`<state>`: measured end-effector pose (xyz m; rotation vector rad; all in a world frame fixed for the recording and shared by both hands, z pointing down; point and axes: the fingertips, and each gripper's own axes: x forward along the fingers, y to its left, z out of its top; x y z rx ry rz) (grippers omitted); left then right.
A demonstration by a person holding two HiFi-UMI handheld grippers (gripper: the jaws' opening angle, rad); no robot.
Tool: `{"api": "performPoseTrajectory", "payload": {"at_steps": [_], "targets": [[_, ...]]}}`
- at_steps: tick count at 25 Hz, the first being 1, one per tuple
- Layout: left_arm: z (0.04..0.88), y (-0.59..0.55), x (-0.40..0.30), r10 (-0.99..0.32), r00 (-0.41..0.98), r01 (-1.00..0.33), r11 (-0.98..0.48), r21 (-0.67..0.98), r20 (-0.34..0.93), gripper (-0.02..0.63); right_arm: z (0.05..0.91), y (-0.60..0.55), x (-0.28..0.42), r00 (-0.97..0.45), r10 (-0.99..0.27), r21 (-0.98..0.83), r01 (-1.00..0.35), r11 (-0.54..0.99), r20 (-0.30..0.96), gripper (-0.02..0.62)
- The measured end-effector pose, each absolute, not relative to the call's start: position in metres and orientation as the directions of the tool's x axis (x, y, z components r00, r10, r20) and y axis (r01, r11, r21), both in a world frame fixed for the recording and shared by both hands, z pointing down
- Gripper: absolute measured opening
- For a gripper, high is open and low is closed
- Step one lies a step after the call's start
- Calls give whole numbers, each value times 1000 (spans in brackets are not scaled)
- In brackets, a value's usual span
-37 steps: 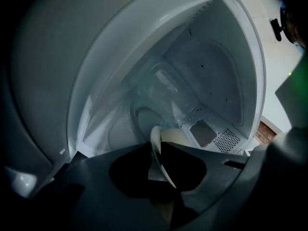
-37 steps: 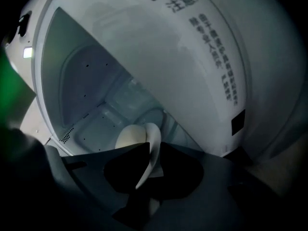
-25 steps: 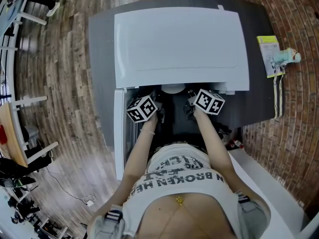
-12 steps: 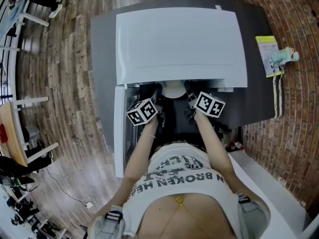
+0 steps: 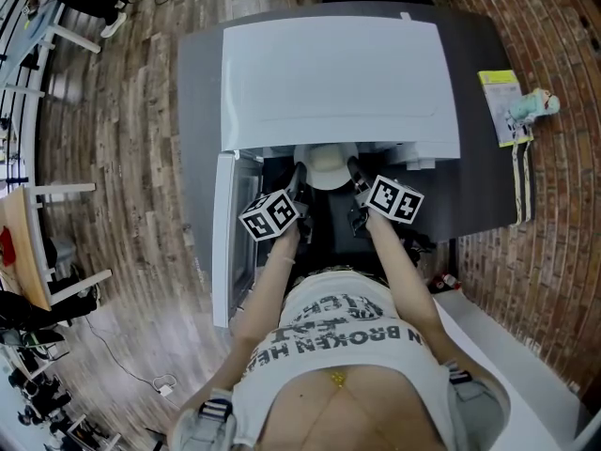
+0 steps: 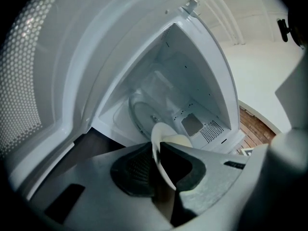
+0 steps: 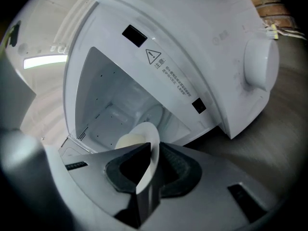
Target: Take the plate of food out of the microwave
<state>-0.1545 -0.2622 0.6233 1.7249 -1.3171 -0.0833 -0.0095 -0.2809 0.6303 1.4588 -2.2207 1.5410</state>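
Now the plate [image 5: 327,164] sits upper-centre at the microwave [image 5: 338,73] mouth — left gripper [image 5: 299,182] and right gripper [image 5: 356,177] each pinch an opposite rim, equally near; its way out looks down-frame.

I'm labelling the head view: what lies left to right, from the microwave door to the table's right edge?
Open white microwave door, left claw, round white plate of food, right claw, yellow-green paper booklet.

The shirt [image 5: 329,332] reads "N BROKEN HE"; the microwave [image 7: 207,37] bears a warning triangle [image 7: 153,56].
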Motion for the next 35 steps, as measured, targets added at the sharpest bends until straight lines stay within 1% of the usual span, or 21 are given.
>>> {"api": "performPoseTrajectory", "payload": {"at_steps": [12,23,35], "targets": [[618,-247,-140,-797,393,-734,29,679,458,57,625,-270,4,-575,-627,-697,-713,69,526,55],[611,-230,-122,-827,306,-765,82,638,472,58,622,-263,19,-634,-579,-708,-694,134,512,55],[606,-198,-117,-858,226,-761,141,634,462,57,619,-243,21,-670,-531,-700,-689,187,518,55]]}}
